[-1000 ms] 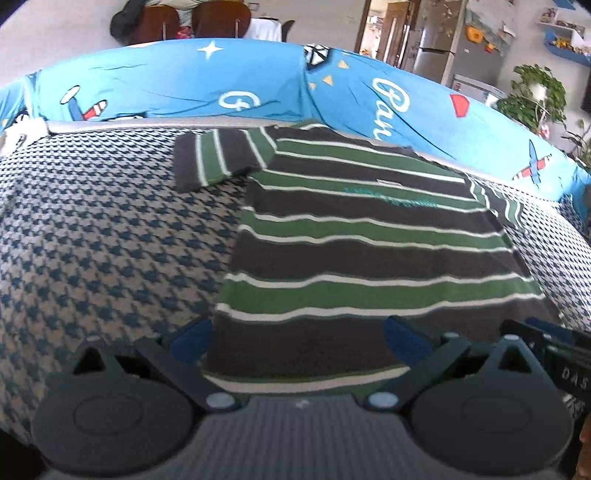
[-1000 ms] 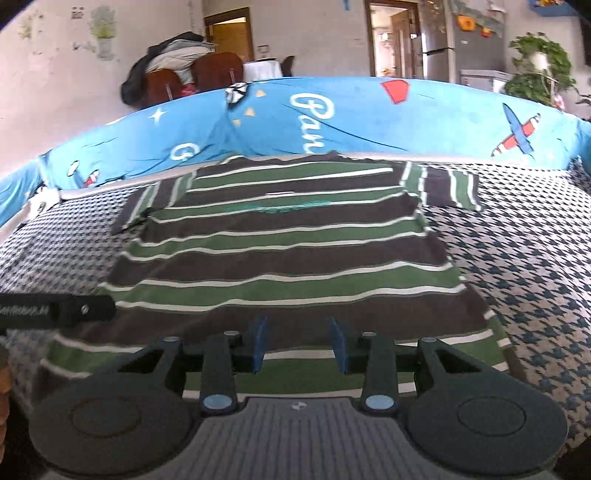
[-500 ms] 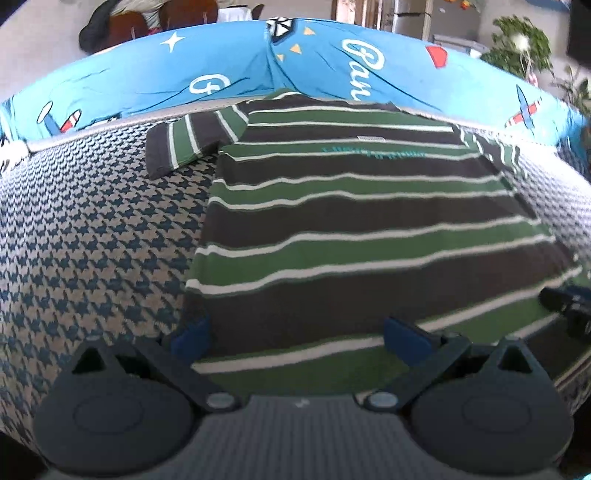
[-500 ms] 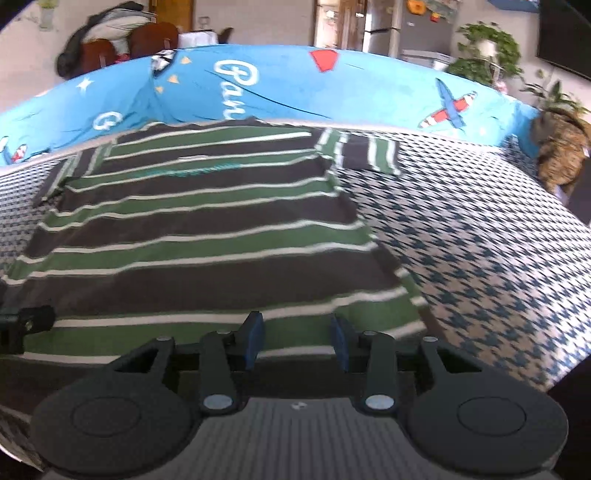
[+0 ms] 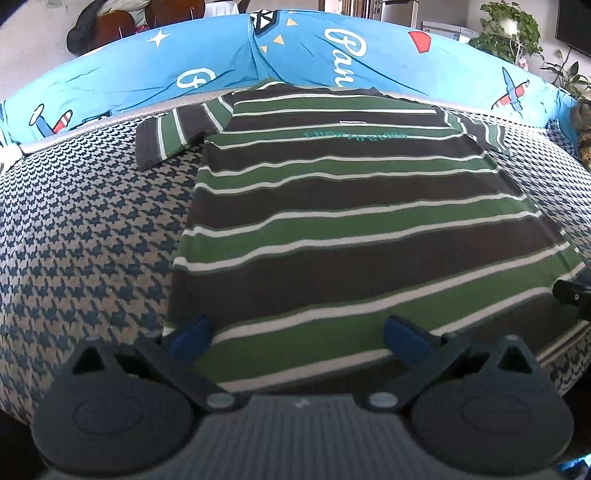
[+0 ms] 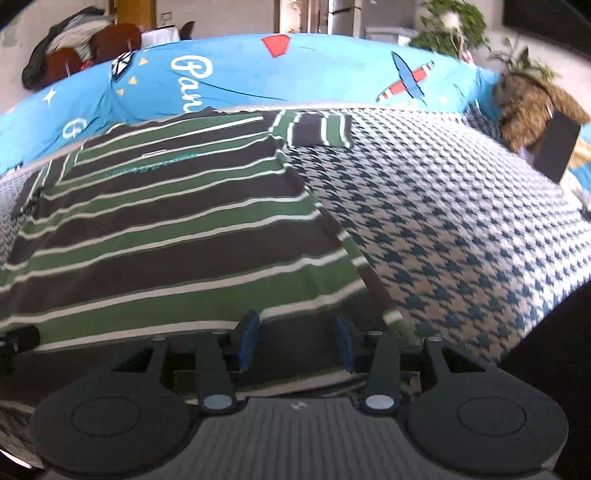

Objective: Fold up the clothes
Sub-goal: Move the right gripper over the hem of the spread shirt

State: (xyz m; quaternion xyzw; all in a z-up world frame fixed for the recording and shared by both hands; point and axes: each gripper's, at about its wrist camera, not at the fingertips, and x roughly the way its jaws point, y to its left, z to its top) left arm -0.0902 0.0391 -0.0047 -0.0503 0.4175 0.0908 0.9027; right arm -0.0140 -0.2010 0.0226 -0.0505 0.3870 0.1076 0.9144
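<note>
A home — a lived-in family room. A bed (image 5: pixel 85 229) in houndstooth cover fills the view, with a blue quilt (image 5: pixel 303 48) printed with planes rolled along its far edge at 12 o'clock. Beyond it, chairs (image 6: pixel 110 40) draped with clothes at 11 o'clock, a fridge (image 6: pixel 343 16) and doorway at 12 — houseplants (image 5: pixel 513 26) at 1 o'clock.

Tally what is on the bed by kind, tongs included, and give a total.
Striped T-shirts: 1
Blue printed quilts, rolled along the far edge: 1
Tongs: 2, left tongs and right tongs, both open over the shirt's hem
Total: 4
</note>
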